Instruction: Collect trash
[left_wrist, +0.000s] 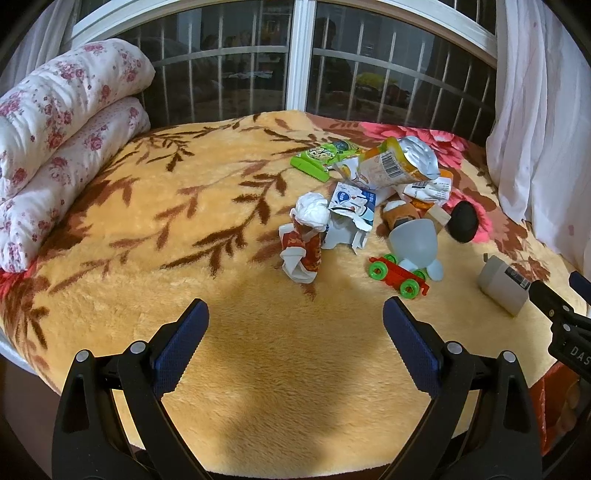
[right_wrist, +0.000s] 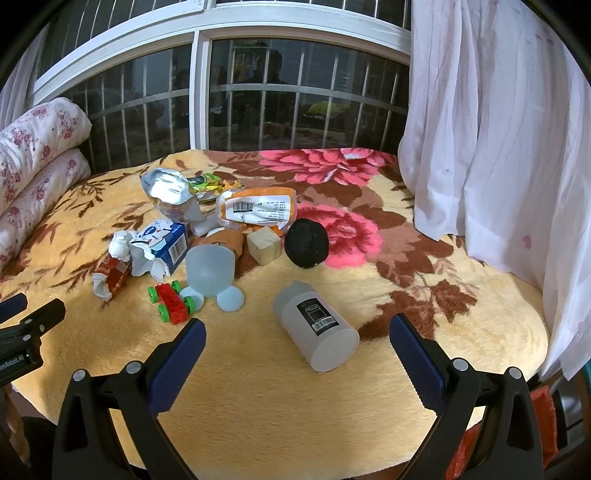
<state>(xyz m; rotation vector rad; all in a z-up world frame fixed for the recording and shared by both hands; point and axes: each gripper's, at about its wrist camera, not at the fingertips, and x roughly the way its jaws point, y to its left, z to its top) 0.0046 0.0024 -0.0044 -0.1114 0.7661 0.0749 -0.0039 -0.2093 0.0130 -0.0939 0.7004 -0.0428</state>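
Trash lies in a loose heap toward the far middle of the blanket (left_wrist: 229, 369), and we hold both tools short of it with nothing between their fingers. Our left gripper (left_wrist: 295, 343) stands wide apart over bare yellow plush; our right gripper (right_wrist: 297, 354) is just as wide, and the frosted plastic bottle (right_wrist: 317, 328) lies on its side between and just ahead of its pads.

In the heap we see a crumpled red and white wrapper (left_wrist: 304, 243) nearest the left tool, touching a torn blue and white carton (left_wrist: 351, 218). Behind those sit a silver-lined orange pouch (left_wrist: 399, 162), a green snack packet (left_wrist: 321, 157) and, in the right view, an orange packet with a barcode label (right_wrist: 258, 210).

Mixed in are a red toy car with green wheels (right_wrist: 171, 301), a pale blue cup (right_wrist: 210, 266) tipped over beside it, a wooden block (right_wrist: 263, 245) and a black ball (right_wrist: 306, 248), the last two just apart
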